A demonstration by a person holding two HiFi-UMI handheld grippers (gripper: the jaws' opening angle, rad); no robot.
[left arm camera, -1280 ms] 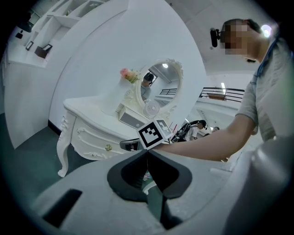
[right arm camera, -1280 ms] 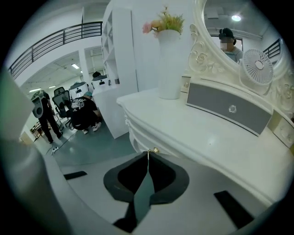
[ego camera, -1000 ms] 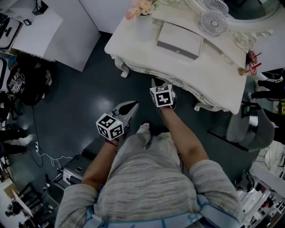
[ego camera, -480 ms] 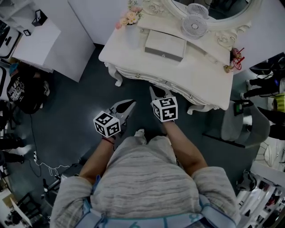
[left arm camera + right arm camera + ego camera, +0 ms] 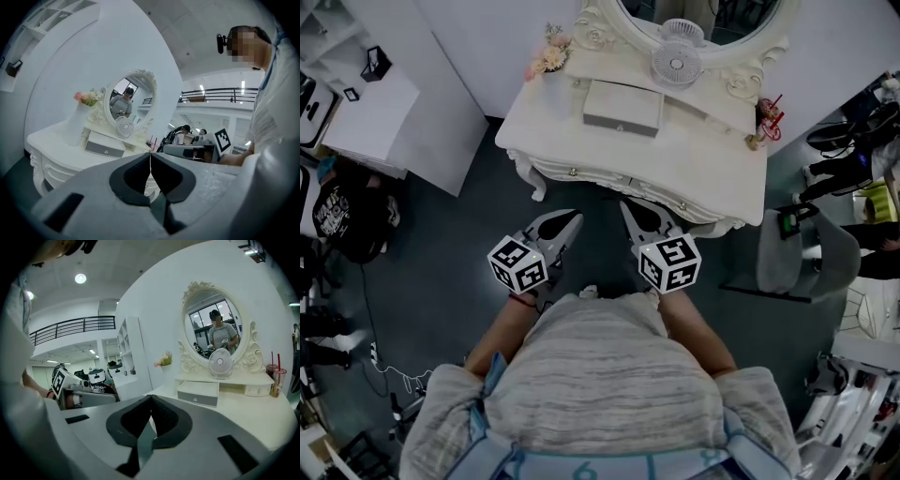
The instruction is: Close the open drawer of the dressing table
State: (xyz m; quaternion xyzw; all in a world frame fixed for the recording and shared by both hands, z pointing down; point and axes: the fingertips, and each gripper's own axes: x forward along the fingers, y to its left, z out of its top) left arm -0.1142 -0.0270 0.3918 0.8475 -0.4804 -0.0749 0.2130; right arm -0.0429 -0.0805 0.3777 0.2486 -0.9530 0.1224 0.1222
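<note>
- Head view: the dressing table (image 5: 698, 159) stands against the wall. The drawer (image 5: 622, 108) sits on its worktop, left of centre and below the fan (image 5: 676, 64), and juts forward from the low shelf. Only this view shows both claws from above. The left claw (image 5: 577, 217) and the right claw (image 5: 626, 205) are side by side before the table's front edge, and both point at it.
- Left gripper view: the left claw (image 5: 150, 159) is clenched, its pads meeting in a thin line with nothing between them. The drawer (image 5: 104, 146) shows beyond it, left of the fan (image 5: 123, 126). This view alone shows the table's front from the side.
- Right gripper view: the right claw (image 5: 151, 401) is also clenched and empty, and it touches nothing. The drawer (image 5: 197, 393) stands out further than the shelf beside it. Only here is the cup (image 5: 274, 376) with straws clear, at the table's right end.
</note>
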